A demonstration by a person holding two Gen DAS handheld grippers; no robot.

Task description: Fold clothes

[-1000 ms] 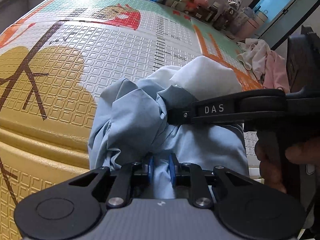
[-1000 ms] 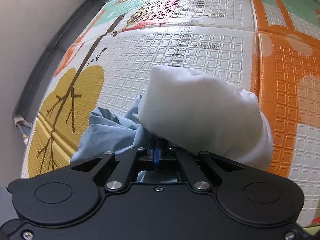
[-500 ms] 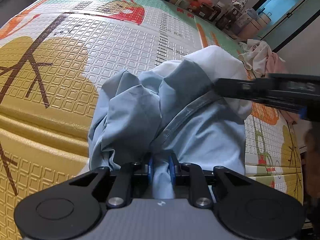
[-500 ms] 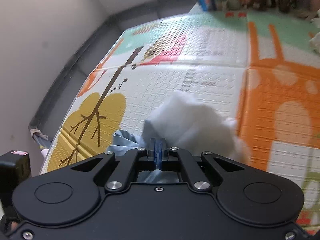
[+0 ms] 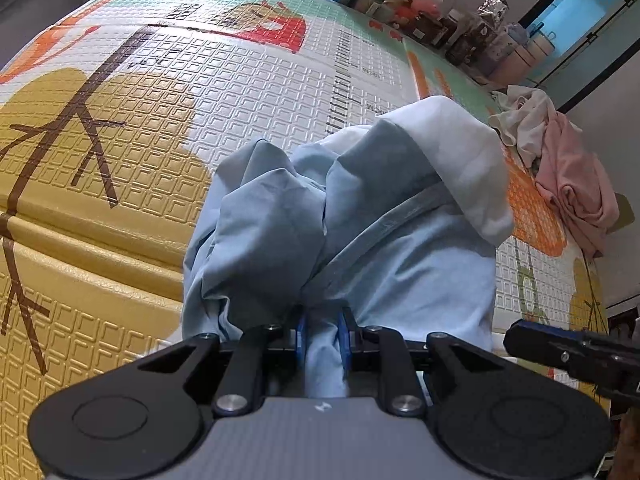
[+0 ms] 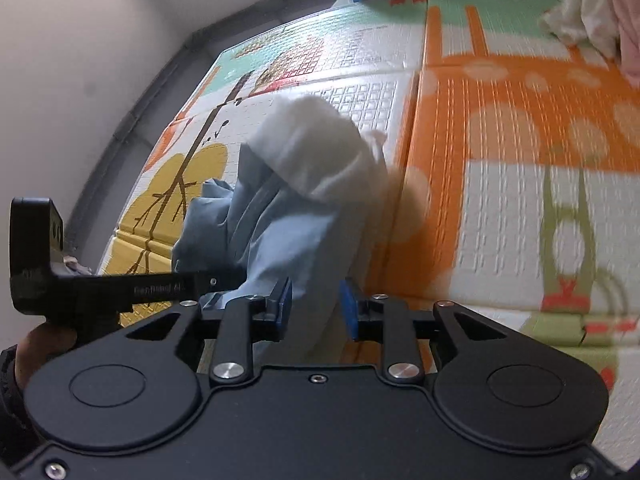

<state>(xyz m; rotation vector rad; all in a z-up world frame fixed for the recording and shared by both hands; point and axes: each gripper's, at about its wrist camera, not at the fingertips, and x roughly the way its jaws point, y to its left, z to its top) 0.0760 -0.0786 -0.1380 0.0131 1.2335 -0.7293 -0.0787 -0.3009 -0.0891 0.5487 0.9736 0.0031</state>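
Observation:
A light blue garment (image 5: 400, 260) with a white part (image 5: 460, 152) lies bunched on the play mat (image 5: 160, 120). My left gripper (image 5: 322, 336) is shut on a fold of its blue cloth at the near edge. My right gripper (image 6: 315, 306) is drawn back from the heap and its jaws are opening. The garment (image 6: 288, 220) shows through the gap, but the blue pads (image 6: 282, 308) do not press on it. In the left wrist view the right gripper (image 5: 520, 334) sits just right of the garment's edge. The left gripper (image 6: 200, 282) reaches in from the left.
A pile of pink and white clothes (image 5: 560, 168) lies at the mat's far right, also in the right wrist view (image 6: 592, 8). Bottles and packets (image 5: 420, 12) line the far edge. A grey wall (image 6: 80, 60) borders the mat's left. A hand (image 6: 40, 344) holds the left gripper.
My right gripper let go of the garment, pulled back and to the right, and its jaws parted. The white part now rests on the heap. The left gripper kept its hold.

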